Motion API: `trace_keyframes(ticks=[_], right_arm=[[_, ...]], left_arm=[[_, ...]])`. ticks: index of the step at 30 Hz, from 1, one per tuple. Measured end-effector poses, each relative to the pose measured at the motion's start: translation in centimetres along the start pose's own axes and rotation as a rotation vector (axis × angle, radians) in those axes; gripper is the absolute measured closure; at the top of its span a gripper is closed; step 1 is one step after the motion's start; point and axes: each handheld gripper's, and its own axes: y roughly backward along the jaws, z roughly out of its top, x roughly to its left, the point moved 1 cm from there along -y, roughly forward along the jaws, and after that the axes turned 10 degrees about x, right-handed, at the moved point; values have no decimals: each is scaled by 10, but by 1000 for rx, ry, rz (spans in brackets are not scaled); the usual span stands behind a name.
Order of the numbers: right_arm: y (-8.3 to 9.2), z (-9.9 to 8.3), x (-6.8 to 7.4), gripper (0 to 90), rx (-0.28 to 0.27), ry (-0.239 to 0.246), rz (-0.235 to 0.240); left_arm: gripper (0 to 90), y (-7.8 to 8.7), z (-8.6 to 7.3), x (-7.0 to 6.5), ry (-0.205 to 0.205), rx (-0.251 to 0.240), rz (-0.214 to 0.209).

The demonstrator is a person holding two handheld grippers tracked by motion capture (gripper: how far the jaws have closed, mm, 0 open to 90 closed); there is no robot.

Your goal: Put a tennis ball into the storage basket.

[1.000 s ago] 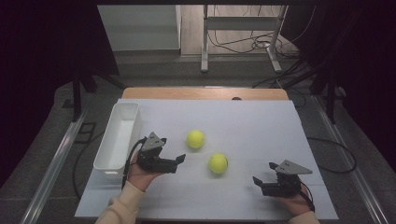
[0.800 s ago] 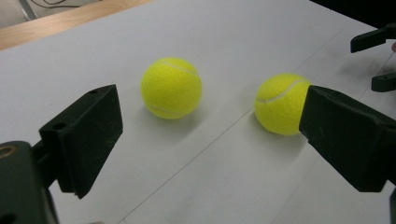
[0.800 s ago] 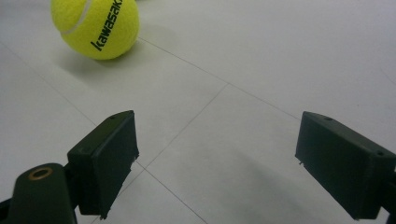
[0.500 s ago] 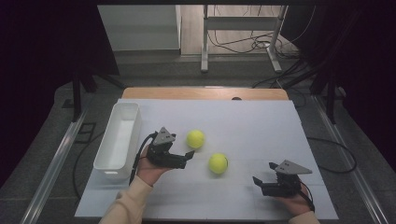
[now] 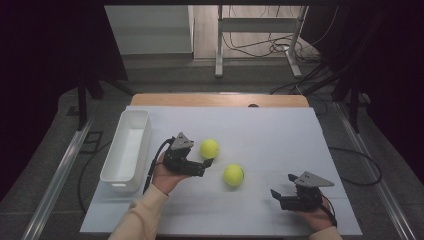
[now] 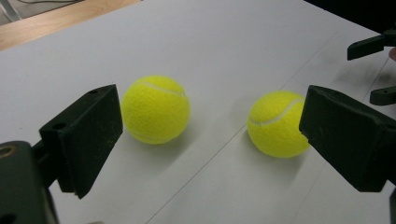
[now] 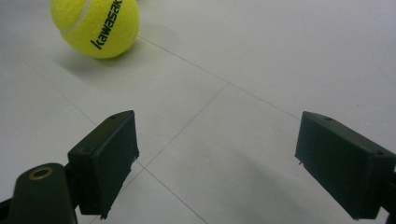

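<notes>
The left gripper [image 5: 206,164] is spread wide with nothing between its pads, pointing toward the farther tennis ball [image 5: 209,148], which rests on the white table [image 5: 280,130] just beyond the jaw tips; in the left gripper view that ball [image 6: 155,109] sits right beside one jaw. The nearer tennis ball [image 5: 233,175] lies a little apart, between the two grippers. The right gripper [image 5: 276,192] rests low near the table's front edge, jaws also released and empty, and a white bin [image 5: 131,145] stands to the left gripper's far side.
</notes>
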Motion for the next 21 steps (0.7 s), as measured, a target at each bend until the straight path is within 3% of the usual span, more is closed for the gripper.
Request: trace_keyframes(ticks=[13,21], right_arm=[[1,0,0,137,-7,1,-9],[1,0,0,136,-2,4,-14]], left_arm=[[70,-12,5,0,-9,36,-7],[70,-28,10,5,-7,69,-8]])
